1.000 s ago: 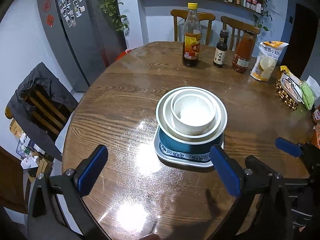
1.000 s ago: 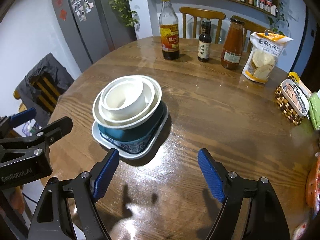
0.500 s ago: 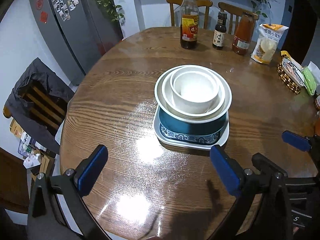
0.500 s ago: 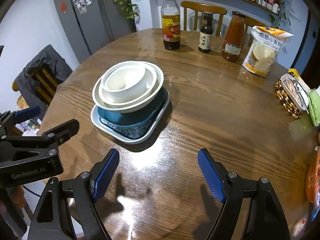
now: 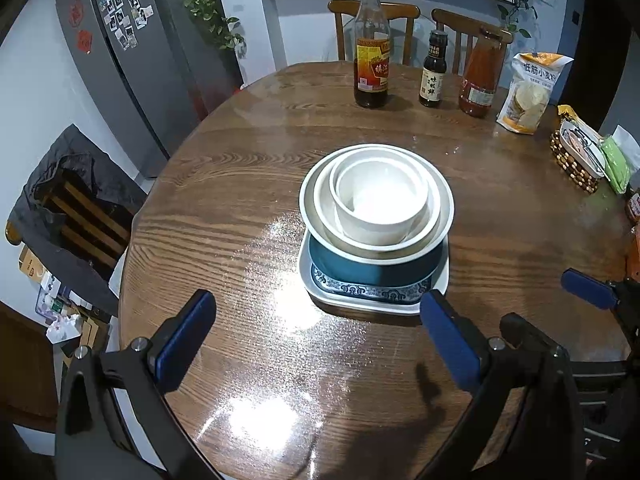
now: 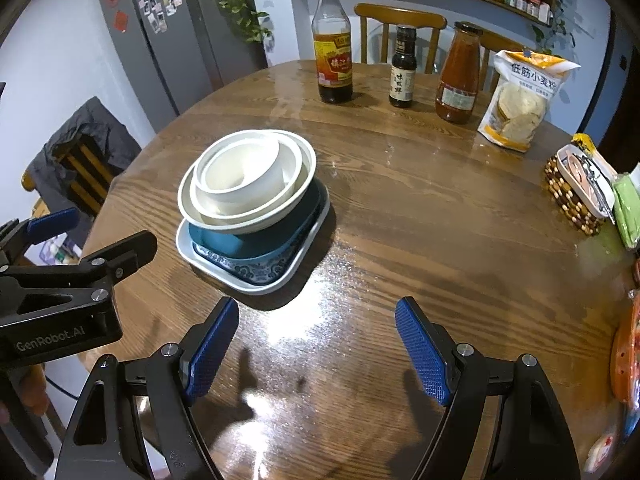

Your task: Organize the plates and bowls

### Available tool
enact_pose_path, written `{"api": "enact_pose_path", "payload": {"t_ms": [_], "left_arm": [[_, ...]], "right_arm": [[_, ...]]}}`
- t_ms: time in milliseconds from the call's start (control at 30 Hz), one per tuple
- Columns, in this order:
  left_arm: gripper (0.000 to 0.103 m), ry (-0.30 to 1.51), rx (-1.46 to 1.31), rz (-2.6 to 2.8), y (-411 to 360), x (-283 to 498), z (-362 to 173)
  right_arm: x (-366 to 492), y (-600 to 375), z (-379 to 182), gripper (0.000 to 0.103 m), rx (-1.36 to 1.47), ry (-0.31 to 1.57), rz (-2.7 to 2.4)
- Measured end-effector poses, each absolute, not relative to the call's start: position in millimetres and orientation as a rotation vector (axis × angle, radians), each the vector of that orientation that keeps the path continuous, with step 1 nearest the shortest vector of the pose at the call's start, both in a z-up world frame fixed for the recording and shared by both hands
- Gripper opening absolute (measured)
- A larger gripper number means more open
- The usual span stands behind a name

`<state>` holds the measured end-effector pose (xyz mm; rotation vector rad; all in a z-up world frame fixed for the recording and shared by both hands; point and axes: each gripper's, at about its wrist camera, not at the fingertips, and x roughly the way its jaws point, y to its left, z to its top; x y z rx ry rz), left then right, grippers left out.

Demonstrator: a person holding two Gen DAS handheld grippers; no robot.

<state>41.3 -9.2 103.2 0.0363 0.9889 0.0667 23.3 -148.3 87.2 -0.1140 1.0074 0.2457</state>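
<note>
A stack of dishes stands in the middle of the round wooden table (image 5: 224, 184). From the bottom: a white square plate (image 5: 320, 298) with a blue patterned inside, a dark teal bowl (image 5: 360, 272), a wide white bowl (image 5: 312, 216), and smaller white bowls nested inside, topped by a small white bowl (image 5: 380, 200). The stack also shows in the right wrist view (image 6: 248, 200). My left gripper (image 5: 320, 340) is open and empty, just short of the stack. My right gripper (image 6: 316, 348) is open and empty, to the stack's right and nearer.
At the table's far side stand a vinegar bottle (image 5: 372, 48), a small dark sauce bottle (image 5: 433, 70), a red sauce jar (image 5: 480, 76) and a flour bag (image 5: 530, 92). A beaded basket (image 5: 576, 160) sits at the right edge. Chairs surround the table; a fridge (image 5: 132, 64) stands left.
Both grippers have shifted their view of the stack slightly, drawing back and tilting up, then down. The stack has not moved. Both grippers stay open.
</note>
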Motion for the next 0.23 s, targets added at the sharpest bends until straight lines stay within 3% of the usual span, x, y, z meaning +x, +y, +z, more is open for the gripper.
{"api": "enact_pose_path", "payload": {"t_ms": [233], "left_arm": [[0.102, 0.984, 0.036, 0.087, -6.0, 43.4, 104.4]], "right_arm": [[26.6, -143.4, 87.6, 0.081, -0.129, 1.012, 0.260]]}}
